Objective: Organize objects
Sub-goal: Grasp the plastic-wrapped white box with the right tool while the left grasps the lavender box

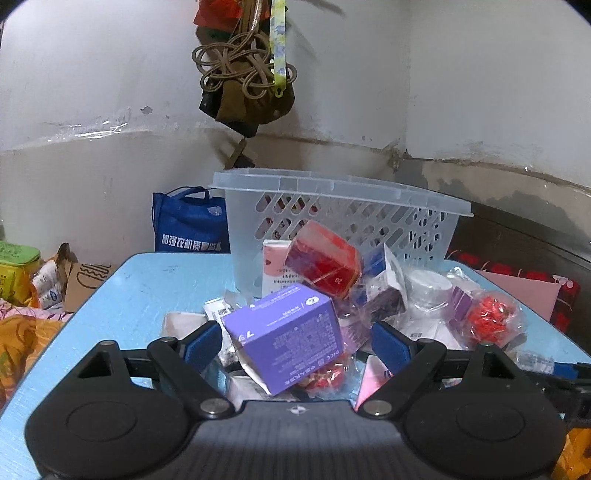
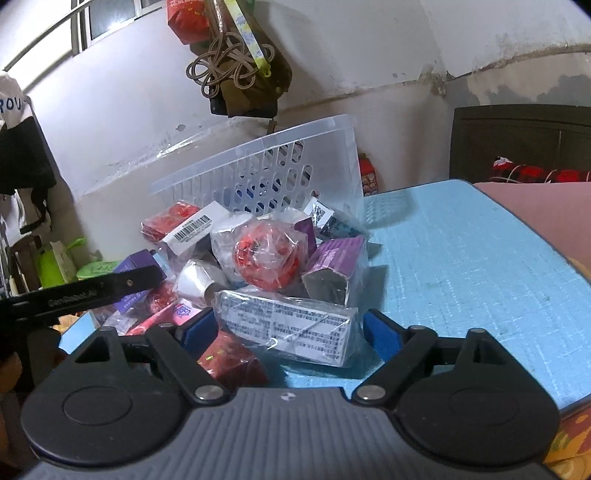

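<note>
Tabletop (image 2: 461,258) lies bare right of the pile; clear basket (image 1: 332,221) blocks the far edge. Left gripper (image 1: 295,343) spread around a purple box (image 1: 284,332); right gripper (image 2: 288,332) spread around a wrapped white box (image 2: 291,328).

White plastered walls (image 1: 480,92) meet in a corner, stained and scuffed along a dark horizontal line. A bundle of bags and looped cords (image 1: 243,81) hangs on the wall above the light-blue worktop (image 2: 461,258). A barred window (image 2: 107,18) sits high up in the right wrist view, dark wooden furniture (image 2: 517,140) beyond the worktop's far right corner
</note>
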The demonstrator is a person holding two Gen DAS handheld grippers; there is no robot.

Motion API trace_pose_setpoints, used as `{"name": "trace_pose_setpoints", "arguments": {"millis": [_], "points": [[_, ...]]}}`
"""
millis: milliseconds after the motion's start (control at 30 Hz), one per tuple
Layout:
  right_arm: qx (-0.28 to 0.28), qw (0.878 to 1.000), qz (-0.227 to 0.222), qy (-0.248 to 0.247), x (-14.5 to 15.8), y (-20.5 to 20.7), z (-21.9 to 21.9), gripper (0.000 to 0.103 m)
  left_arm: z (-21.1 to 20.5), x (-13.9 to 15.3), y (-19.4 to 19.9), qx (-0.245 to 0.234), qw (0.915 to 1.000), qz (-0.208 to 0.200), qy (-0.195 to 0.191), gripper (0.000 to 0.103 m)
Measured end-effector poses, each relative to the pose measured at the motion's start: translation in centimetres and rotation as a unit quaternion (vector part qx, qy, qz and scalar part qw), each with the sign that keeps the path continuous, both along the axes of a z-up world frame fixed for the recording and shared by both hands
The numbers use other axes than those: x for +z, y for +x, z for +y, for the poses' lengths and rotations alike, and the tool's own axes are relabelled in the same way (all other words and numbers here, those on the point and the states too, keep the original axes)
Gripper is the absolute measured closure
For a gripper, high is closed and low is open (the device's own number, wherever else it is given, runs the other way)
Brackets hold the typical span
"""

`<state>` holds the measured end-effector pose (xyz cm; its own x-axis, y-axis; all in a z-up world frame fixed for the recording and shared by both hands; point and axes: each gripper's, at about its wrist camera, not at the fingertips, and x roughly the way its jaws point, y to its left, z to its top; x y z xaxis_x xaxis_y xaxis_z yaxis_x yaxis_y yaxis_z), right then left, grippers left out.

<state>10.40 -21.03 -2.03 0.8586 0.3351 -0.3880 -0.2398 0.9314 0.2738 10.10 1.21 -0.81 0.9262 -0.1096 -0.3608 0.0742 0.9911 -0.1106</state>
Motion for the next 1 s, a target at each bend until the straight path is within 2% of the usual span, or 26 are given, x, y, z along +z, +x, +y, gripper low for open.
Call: {"name": "trace_pose_setpoints", "arguments": {"millis": [133,233,433,633,800,867,933,1000], "points": [[-0.007,1.000,-0.008,-0.005,-0.1,-0.6,-0.2,0.020,0.0,-0.2,0.0,-0.003,1.0000,0.000,-0.002,0.048],[-0.012,1.000,-0.016,-0.011,0.0,-1.2,-0.5,0.020,0.1,-0.3,-0.4,-0.006,0.9999,-0.009,-0.008,0.049],[-0.015,0.999,-0.023,-0.020,0.4,-1.9,-1.1,0.020,-0.3,0.3,-1.5,-0.006,0.9994,-0.034,0.003,0.050],[-0.016,0.999,-0.019,-0.029,0.0,-2.4,-1.2,0.020,-0.3,0.0,-1.8,-0.010,0.9994,-0.033,0.006,0.054],[-0.018,0.999,-0.020,-0.034,-0.1,-2.7,-1.3,0.020,-1.0,-0.3,-1.9,0.001,0.9988,-0.035,0.033,0.054],[-0.019,0.999,-0.021,-0.034,-0.1,-2.7,-1.3,0.020,-1.2,-0.5,-1.8,0.008,0.9987,-0.033,0.037,0.051],[-0.018,0.999,-0.021,-0.033,-0.1,-2.7,-1.3,0.020,-1.2,-0.7,-1.5,0.013,0.9989,-0.024,0.038,0.039],[-0.019,0.999,-0.021,-0.034,-0.1,-2.7,-1.3,0.020,-1.3,-0.9,-1.3,0.016,0.9990,-0.018,0.037,0.035]]}}
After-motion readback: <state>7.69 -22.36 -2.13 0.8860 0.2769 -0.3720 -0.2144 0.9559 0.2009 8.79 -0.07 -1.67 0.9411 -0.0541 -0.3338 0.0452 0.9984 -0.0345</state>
